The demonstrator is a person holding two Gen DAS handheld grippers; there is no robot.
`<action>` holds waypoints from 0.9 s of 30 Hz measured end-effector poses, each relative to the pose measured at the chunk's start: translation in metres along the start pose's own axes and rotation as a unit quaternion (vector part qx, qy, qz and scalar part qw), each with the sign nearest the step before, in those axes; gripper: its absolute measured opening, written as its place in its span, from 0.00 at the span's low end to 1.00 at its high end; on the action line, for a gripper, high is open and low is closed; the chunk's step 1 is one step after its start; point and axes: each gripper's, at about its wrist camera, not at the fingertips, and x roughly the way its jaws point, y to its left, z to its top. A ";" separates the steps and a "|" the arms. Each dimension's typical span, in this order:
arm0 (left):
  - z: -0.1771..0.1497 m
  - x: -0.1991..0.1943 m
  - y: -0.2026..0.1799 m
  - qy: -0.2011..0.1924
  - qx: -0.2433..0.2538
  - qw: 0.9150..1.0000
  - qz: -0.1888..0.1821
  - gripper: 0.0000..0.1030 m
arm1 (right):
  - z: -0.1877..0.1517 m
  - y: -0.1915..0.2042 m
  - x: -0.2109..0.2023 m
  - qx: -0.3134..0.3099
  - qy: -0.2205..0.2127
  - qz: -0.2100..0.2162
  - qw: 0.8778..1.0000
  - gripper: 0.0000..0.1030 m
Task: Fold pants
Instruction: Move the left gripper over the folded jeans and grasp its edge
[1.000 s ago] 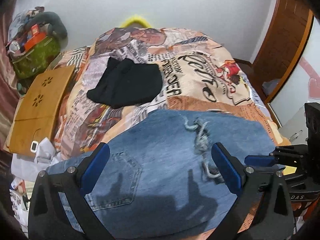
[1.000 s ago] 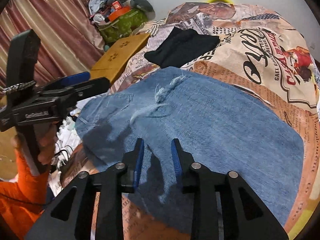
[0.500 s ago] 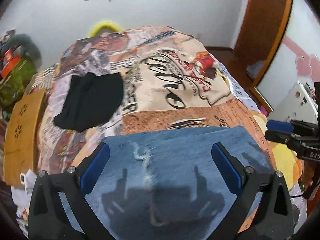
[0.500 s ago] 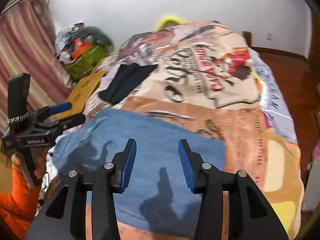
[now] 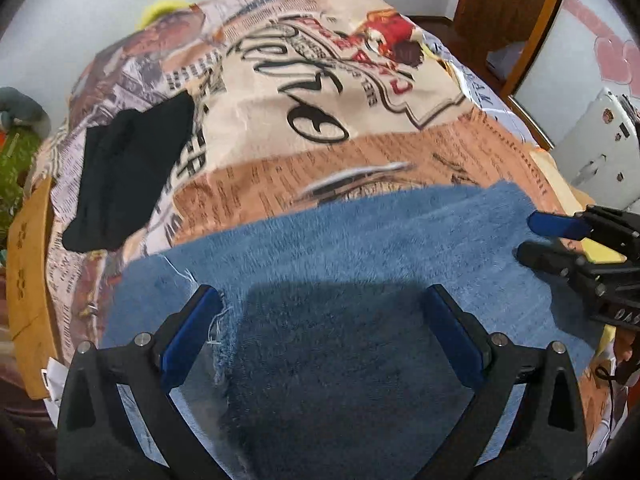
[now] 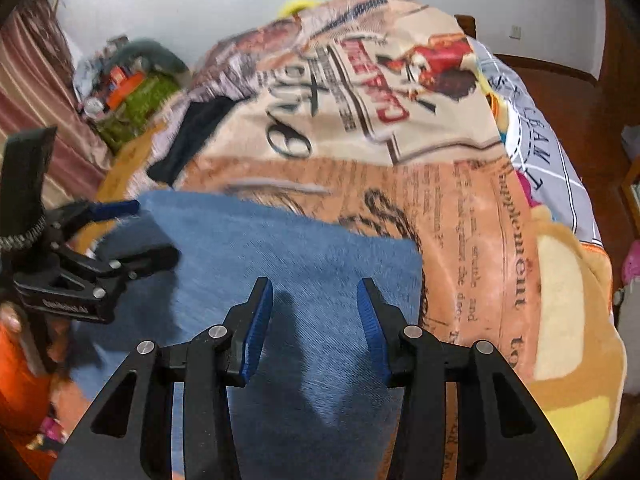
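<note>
Left gripper (image 5: 322,312) jaws spread wide, blue pads well apart, nothing between them; it hovers over the jeans (image 5: 360,264), angled forward and down along the bed. Jeans lie flat as a folded blue slab on the printed blanket (image 5: 360,120), directly under and ahead of both tongs; a frayed, torn edge with loose white threads sits just beside the left gripper's left pad. Right gripper (image 6: 316,320) jaws also parted, gap narrower than the left's, nothing pinched, pointing forward over the jeans' right half; the denim's right edge ends just past its right finger, blanket beyond that. In the left wrist view the right gripper comes in from the right edge, fingertips over the jeans' right border, one blue pad above, one black finger below, apart. In the right wrist view the left gripper enters from the left, held side-on, with fingers over the denim's left part; the hand (image 6: 12,320) gripping it is partly visible with an orange sleeve (image 6: 20,384) below. Can't tell if either gripper touches the cloth. Black garment (image 5: 128,172) lies ahead-left of the left gripper, well apart from the jeans. Wooden board (image 5: 28,264) is off the bed's edge, far left. Both views are motion-blurred
</note>
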 end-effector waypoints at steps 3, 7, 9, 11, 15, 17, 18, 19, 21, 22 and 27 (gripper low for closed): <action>-0.007 -0.001 0.003 0.002 -0.002 1.000 -0.015 1.00 | -0.012 0.001 0.000 -0.018 -0.006 -0.005 1.000 0.44; -0.020 -0.005 0.007 0.004 0.000 1.000 -0.025 1.00 | -0.025 -0.001 -0.010 -0.021 -0.005 -0.008 1.000 0.48; -0.025 -0.008 0.007 0.007 0.004 1.000 -0.022 1.00 | -0.031 -0.002 -0.012 -0.016 -0.006 -0.008 1.000 0.49; -0.033 -0.013 0.008 0.007 0.005 1.000 -0.019 1.00 | -0.038 -0.003 -0.015 -0.011 -0.008 -0.010 1.000 0.50; -0.049 -0.021 0.017 0.007 -0.007 1.000 -0.022 1.00 | -0.047 0.000 -0.019 -0.006 -0.012 -0.019 1.000 0.50; -0.056 -0.025 0.021 0.006 -0.012 1.000 -0.023 1.00 | -0.051 0.001 -0.022 -0.002 -0.014 -0.022 1.000 0.50; -0.060 -0.028 0.024 0.005 -0.017 1.000 -0.023 1.00 | -0.053 0.001 -0.024 -0.001 -0.015 -0.024 1.000 0.50; -0.063 -0.031 0.026 0.005 -0.020 1.000 -0.022 1.00 | -0.055 0.002 -0.025 0.000 -0.015 -0.026 1.000 0.50; -0.069 -0.036 0.032 0.003 -0.030 0.999 -0.016 1.00 | -0.056 0.002 -0.028 0.004 -0.013 -0.032 0.999 0.51; -0.071 -0.038 0.035 0.002 -0.034 0.999 -0.013 1.00 | -0.056 0.002 -0.030 0.008 -0.010 -0.033 0.999 0.52; -0.085 -0.057 0.056 -0.009 -0.065 0.998 0.020 1.00 | -0.051 0.010 -0.043 0.009 -0.016 -0.046 0.999 0.52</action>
